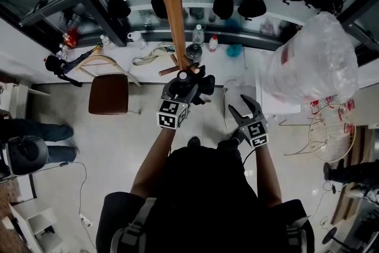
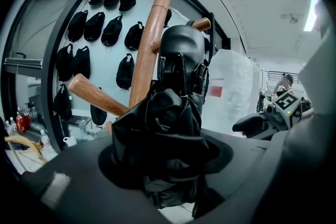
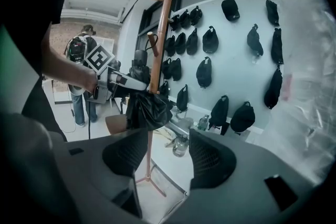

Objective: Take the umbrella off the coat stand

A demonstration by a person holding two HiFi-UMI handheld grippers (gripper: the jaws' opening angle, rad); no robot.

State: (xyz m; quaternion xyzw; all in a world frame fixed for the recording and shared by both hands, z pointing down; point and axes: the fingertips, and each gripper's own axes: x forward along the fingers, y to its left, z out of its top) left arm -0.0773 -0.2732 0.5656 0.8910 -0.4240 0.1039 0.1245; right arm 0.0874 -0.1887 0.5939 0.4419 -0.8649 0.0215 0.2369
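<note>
In the head view, the black umbrella [image 1: 206, 86] is seen clamped by the left gripper [image 1: 185, 83] against the coat stand [image 1: 172, 3]. In the left gripper view, its bunched fabric is pinched between the jaws, so the lift-off is judged in hand. In the right gripper view, the right gripper [image 3: 167, 157] is shown spread and empty; next, the umbrella must be drawn clear of the pole.

floor [image 1: 130, 139]: pale tiles | on it: coat stand [image 1: 172, 3] (wooden, splayed feet), brown stool [image 1: 108, 93]
</note>
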